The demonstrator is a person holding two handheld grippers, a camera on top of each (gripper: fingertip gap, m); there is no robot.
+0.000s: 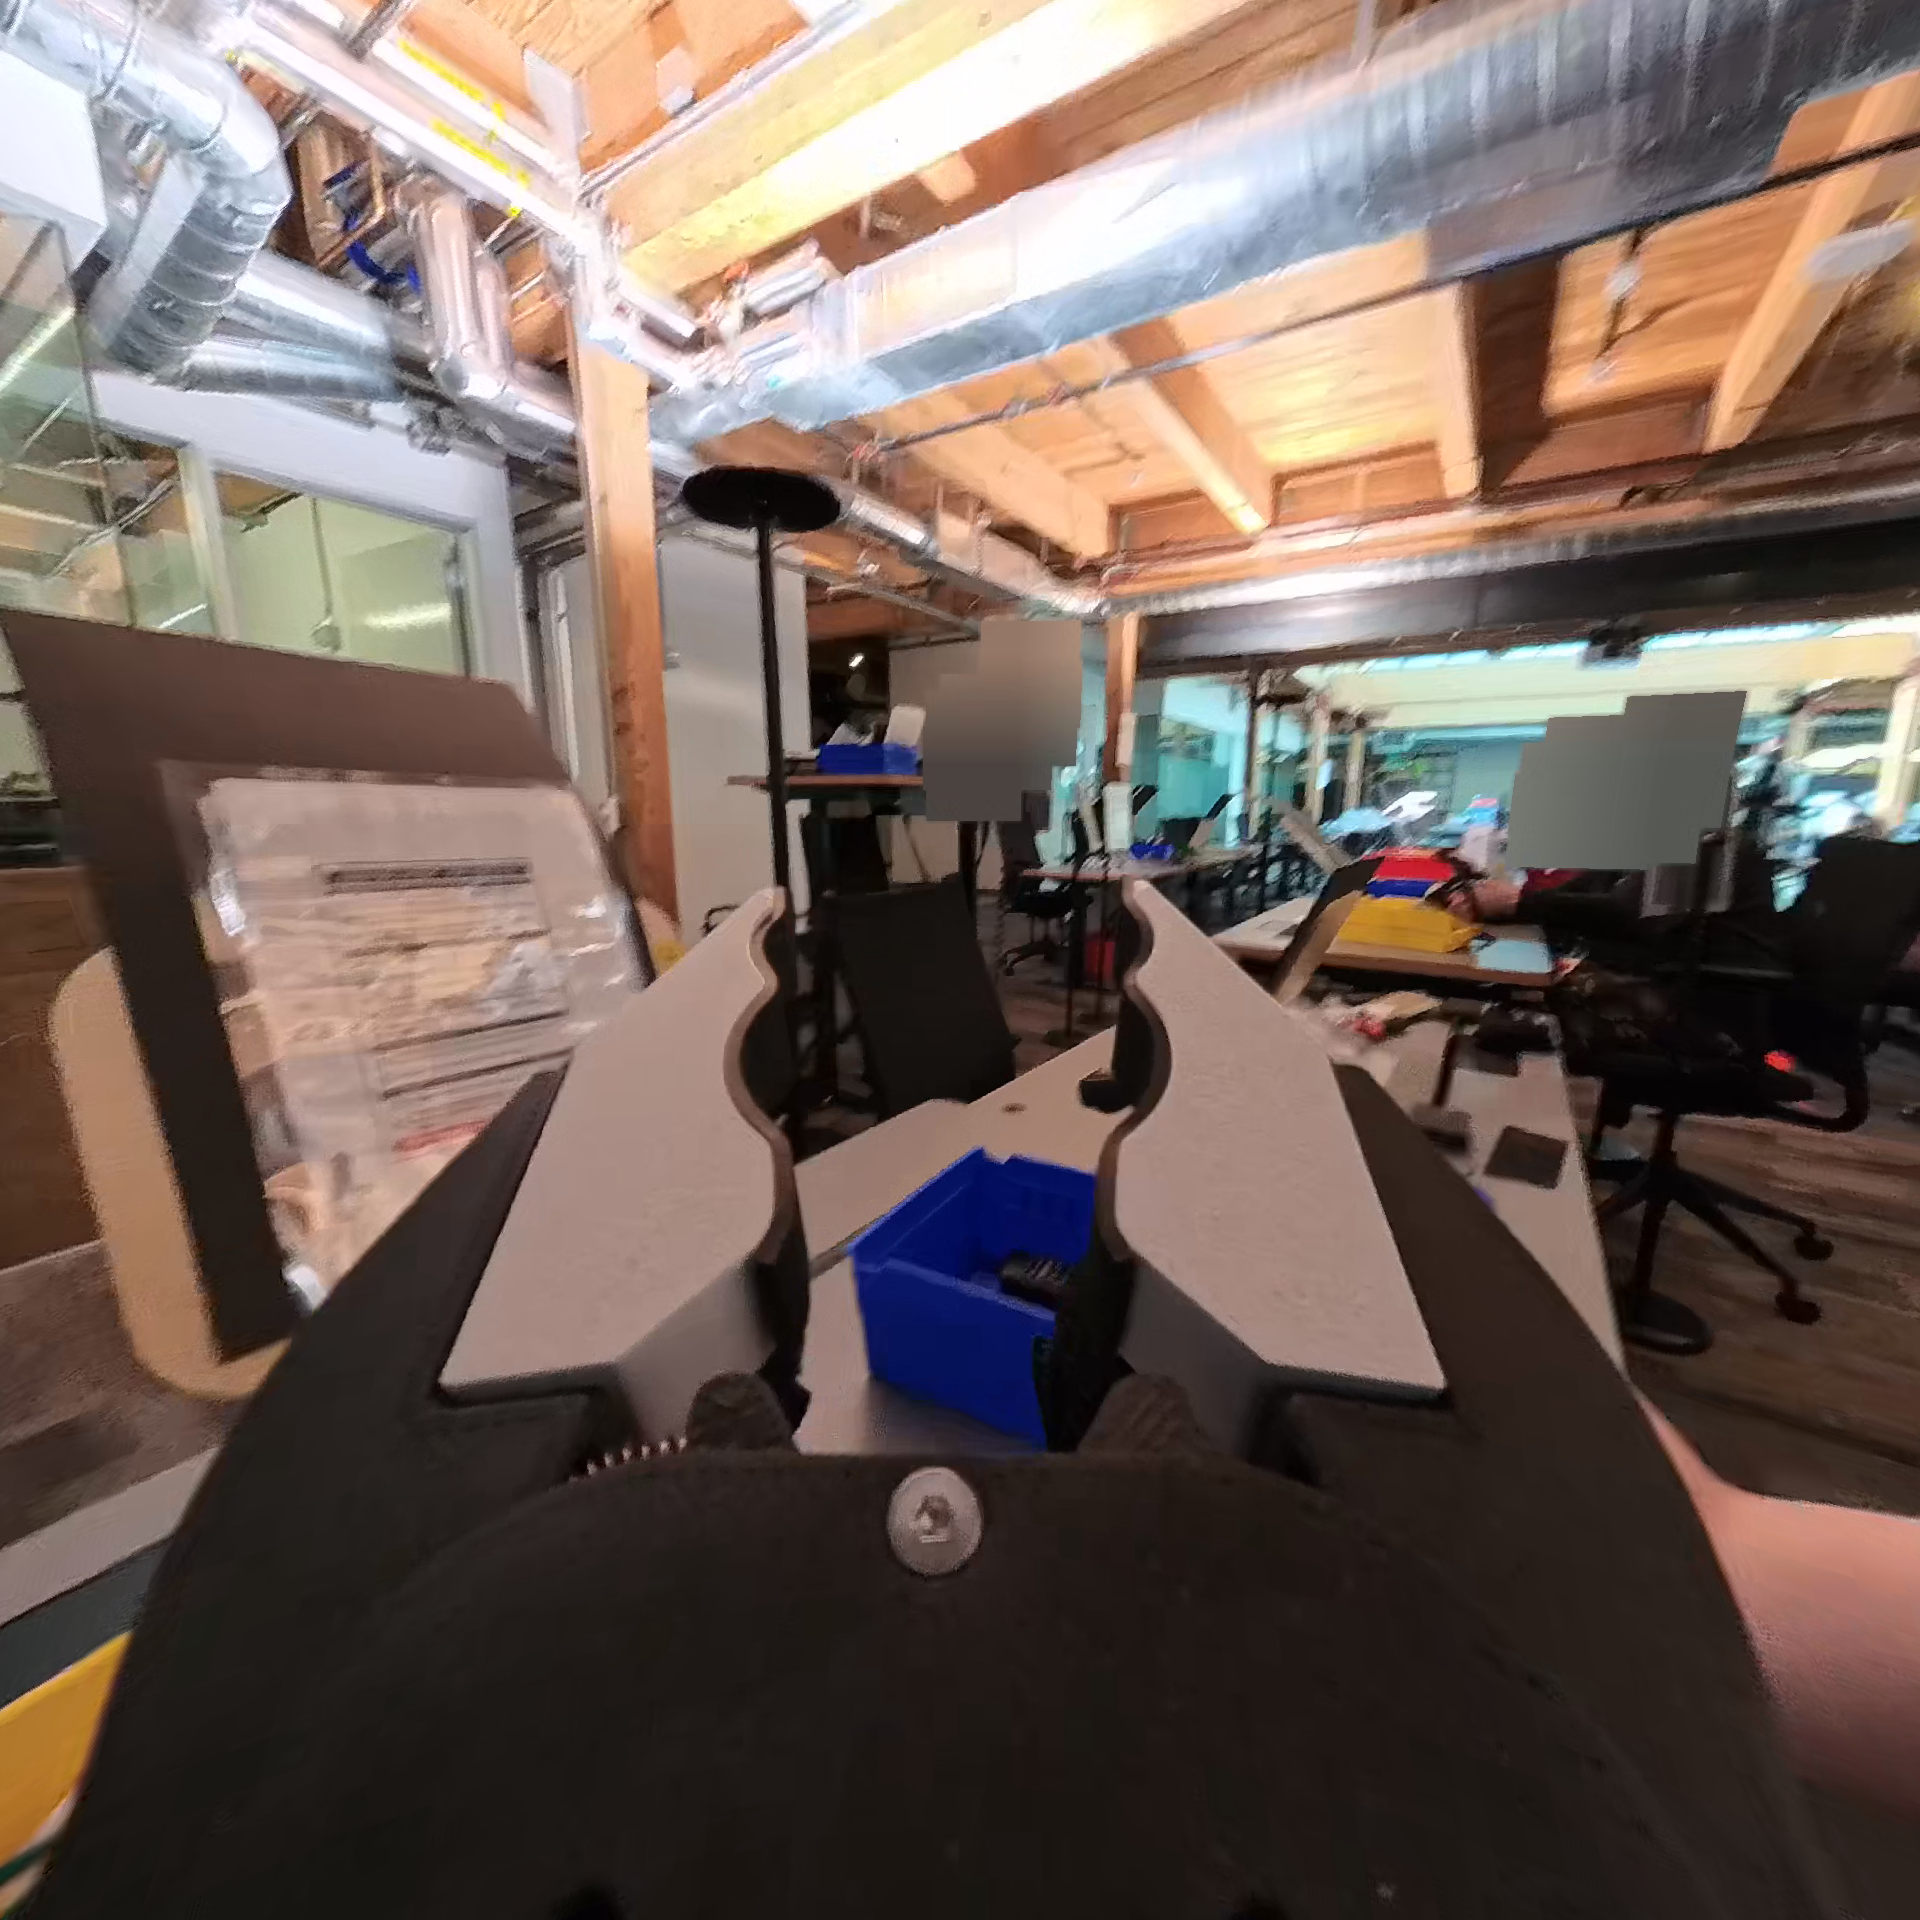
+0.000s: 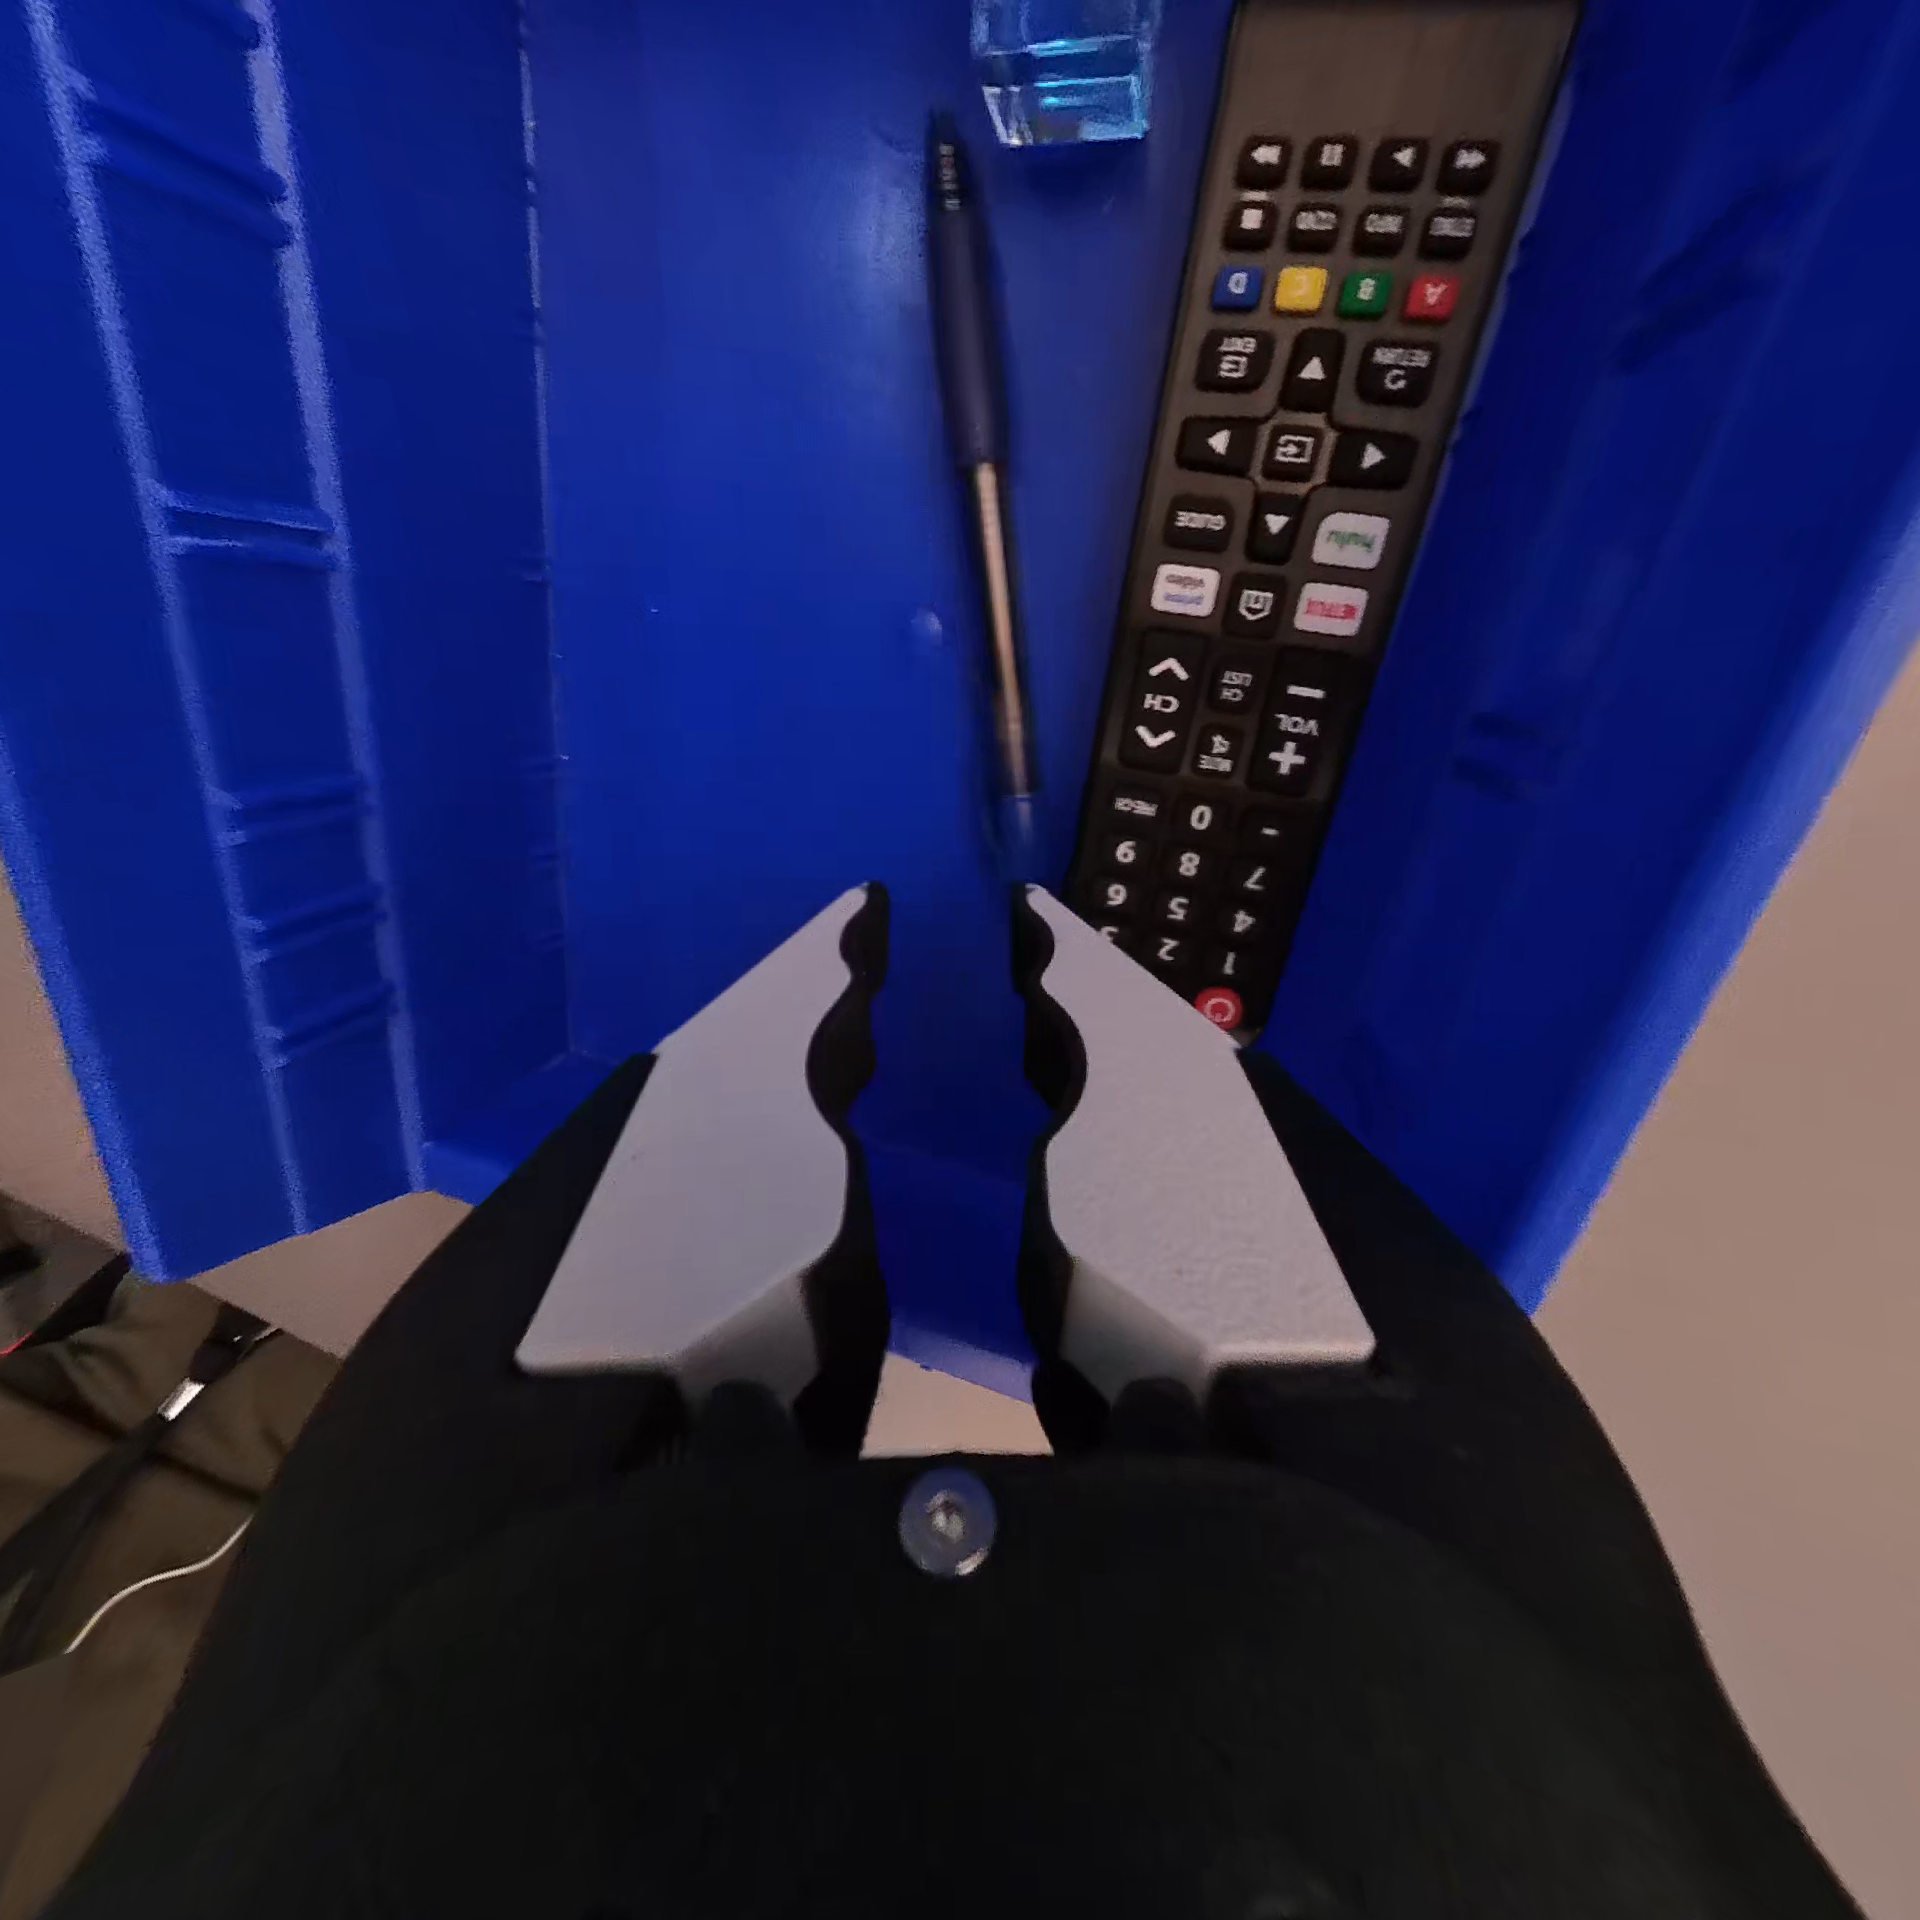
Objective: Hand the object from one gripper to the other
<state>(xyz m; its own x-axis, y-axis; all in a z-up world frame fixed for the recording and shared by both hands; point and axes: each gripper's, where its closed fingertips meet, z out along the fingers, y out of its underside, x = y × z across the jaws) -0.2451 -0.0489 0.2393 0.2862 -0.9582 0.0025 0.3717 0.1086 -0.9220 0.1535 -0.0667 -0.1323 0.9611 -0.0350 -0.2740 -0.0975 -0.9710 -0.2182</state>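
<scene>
pen (image 2: 987,488) in blue bin (image 2: 727,520) beside remote (image 2: 1288,520), ahead of parted r gripper (image 2: 945,904)

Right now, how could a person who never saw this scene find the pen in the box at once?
Look into the blue box under the right tool. On its floor lies a black remote along the right wall, and the pen lies just left of it. The pen is the thin dark blue stick, far slimmer than the remote and the clear block.
</scene>
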